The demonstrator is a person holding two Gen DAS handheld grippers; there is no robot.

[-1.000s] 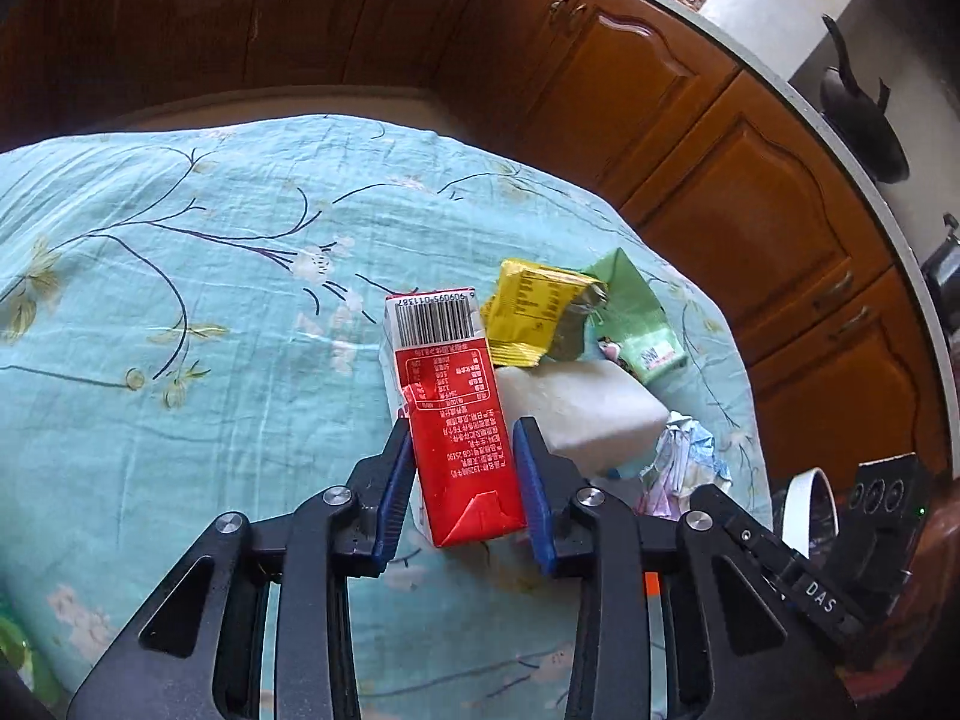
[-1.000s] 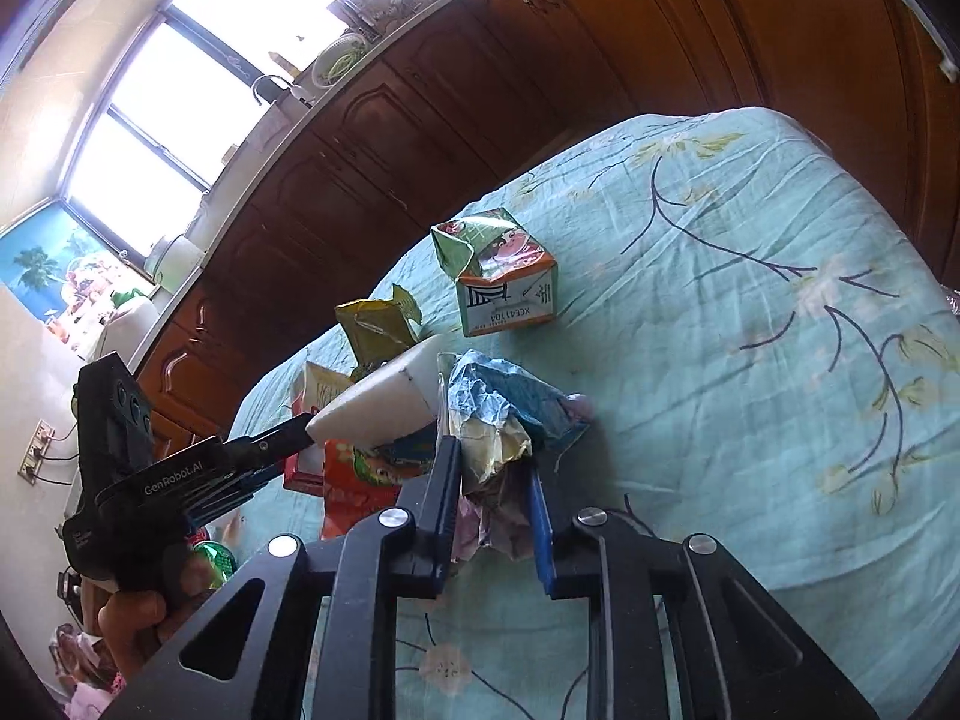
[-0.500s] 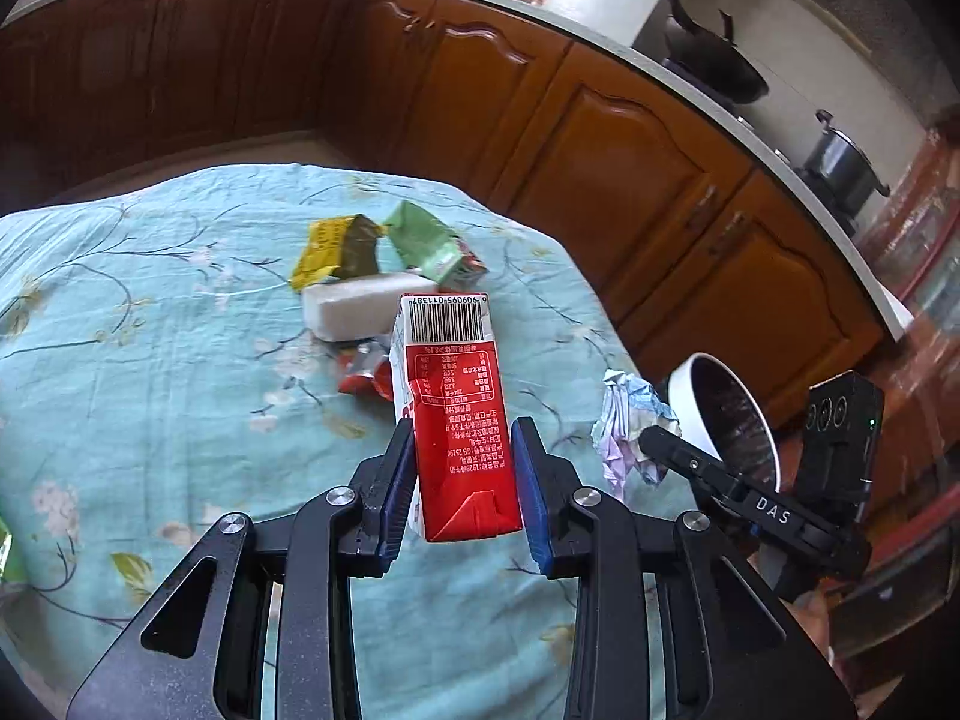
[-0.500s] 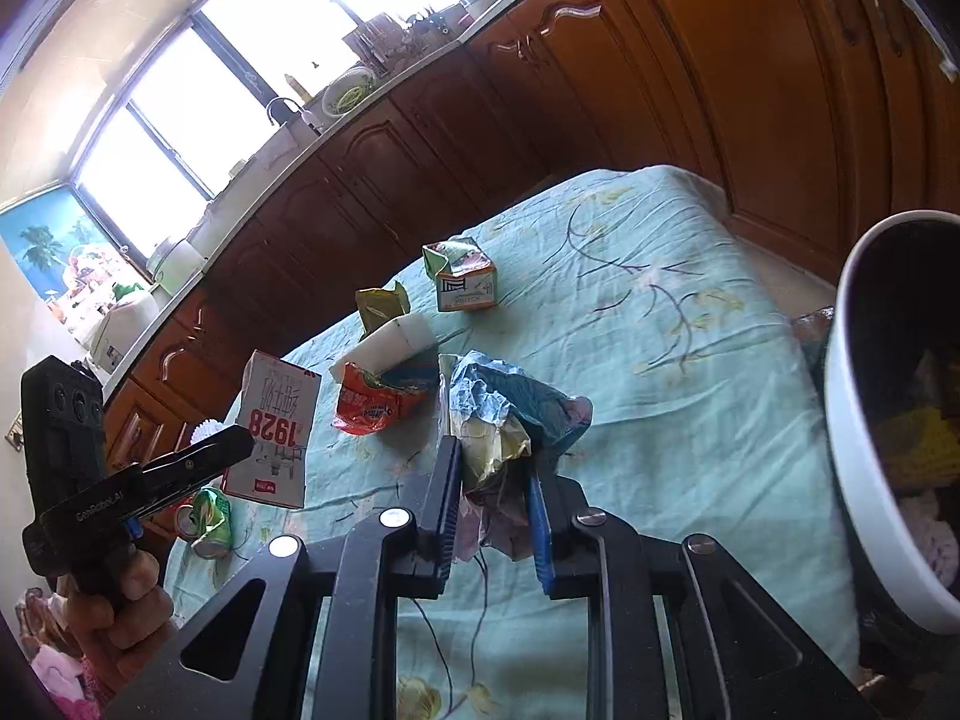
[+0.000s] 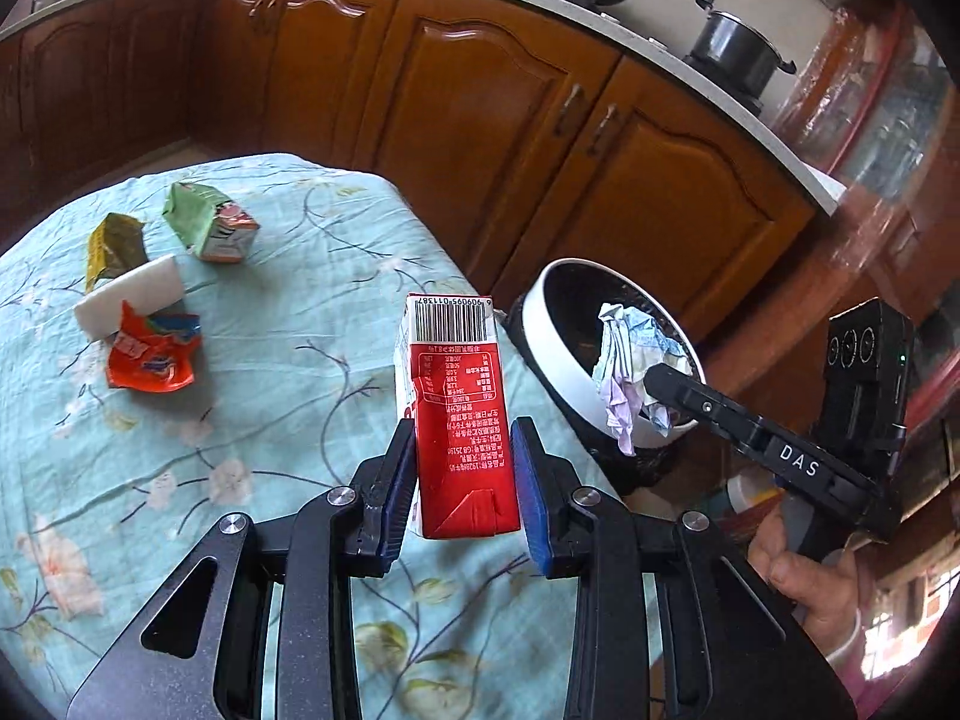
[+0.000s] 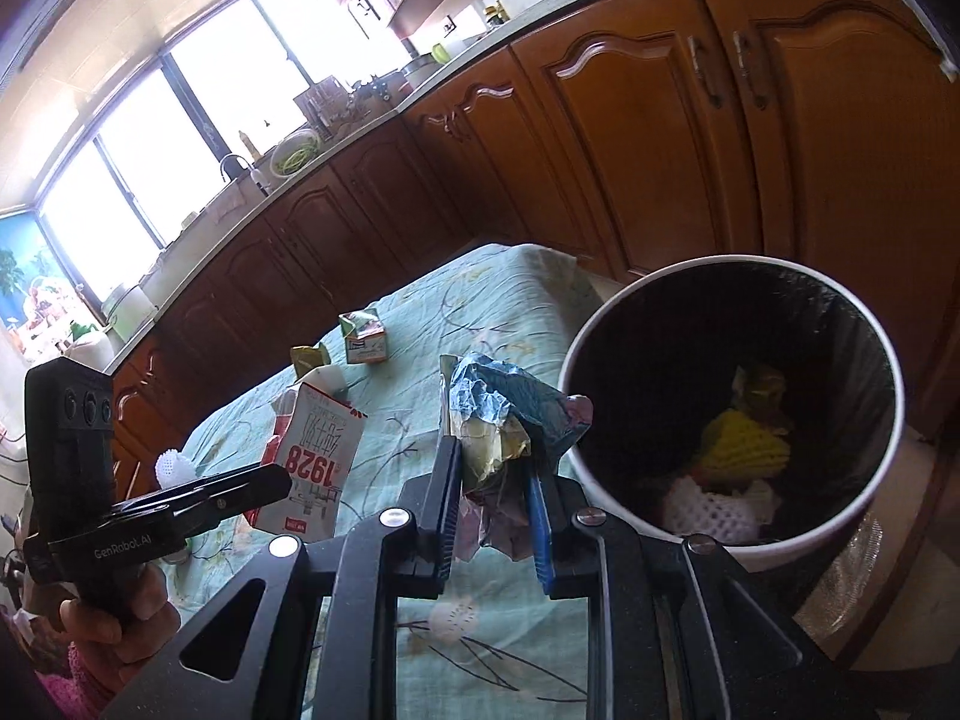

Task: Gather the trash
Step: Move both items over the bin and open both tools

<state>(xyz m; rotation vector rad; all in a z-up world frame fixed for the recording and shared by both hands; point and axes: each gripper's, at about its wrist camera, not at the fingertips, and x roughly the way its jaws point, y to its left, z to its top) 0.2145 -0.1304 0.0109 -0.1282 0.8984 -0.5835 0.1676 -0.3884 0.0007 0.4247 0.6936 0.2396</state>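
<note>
**Carton and wrapper wad held beside the bin**

Left wrist view: left gripper [image 5: 462, 492] pinching a red milk carton [image 5: 456, 420] upright, blue pads pressed on both its sides, barcode panel on top reading 6 909095 011387, small white print down the red face. Below and beyond, a floral tablecloth [image 5: 270, 480]. Far left on the cloth: a green carton [image 5: 207, 225], a yellow-green packet [image 5: 114, 246], a white block [image 5: 129, 297], a crumpled orange wrapper [image 5: 150, 354]. To the right, off the table edge, a white-rimmed trash bin [image 5: 564, 372] with a black liner. Over its rim, the right gripper [image 5: 657, 381], marked "DAS", clamped on a crumpled paper wad [image 5: 627, 366].

Right wrist view: right gripper [image 6: 495, 504] squeezed on the same wad [image 6: 504, 414], blue and yellowish wrappers bunched between the pads, just left of the bin [image 6: 720, 540]. Inside the bin, yellow and white foam netting. At left, the left gripper [image 6: 282, 483], marked "GenRobot.AI", holding the carton [image 6: 315, 462], white side showing "1928" in red.
</note>
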